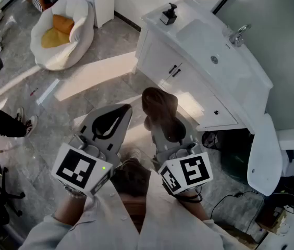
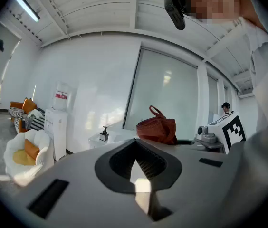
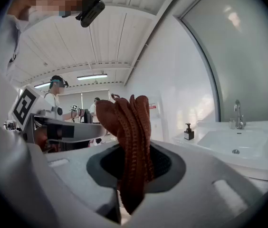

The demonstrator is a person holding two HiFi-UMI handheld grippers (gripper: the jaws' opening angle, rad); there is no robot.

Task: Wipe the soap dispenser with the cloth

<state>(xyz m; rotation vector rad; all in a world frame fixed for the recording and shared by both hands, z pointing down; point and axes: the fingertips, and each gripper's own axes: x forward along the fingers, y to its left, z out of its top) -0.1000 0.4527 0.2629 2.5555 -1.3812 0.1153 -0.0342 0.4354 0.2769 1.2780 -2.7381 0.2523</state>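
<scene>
Cloth (image 1: pixel 159 105), rust-brown and knitted, sits bunched between the fingers of the right gripper (image 1: pixel 163 134). They are closed tight on it, so its folds stand up above the fingertips and a tail hangs below them. The left gripper (image 1: pixel 114 117) has its fingers fully together with nothing between them.

Both grippers are held side by side over the floor in front of the white sink cabinet (image 1: pixel 186 79), close to its doors but not touching them. The right one is the nearer of the two to the cabinet.

The soap dispenser (image 1: pixel 168 13), a small dark pump bottle, stands upright on the cabinet's top at the far left corner, just beside the basin (image 1: pixel 209 38). It is well apart from the cloth and from both grippers. The tap (image 1: pixel 237 35) rises at the opposite side of the basin from the dispenser.

In the right gripper view the dispenser (image 3: pixel 188 131) shows to the right of the cloth on the cabinet's corner. In the left gripper view it (image 2: pixel 104 133) shows to the left of the cloth.

A white beanbag chair (image 1: pixel 76 22) with an orange cushion lies on the floor well to the left of the cabinet.
</scene>
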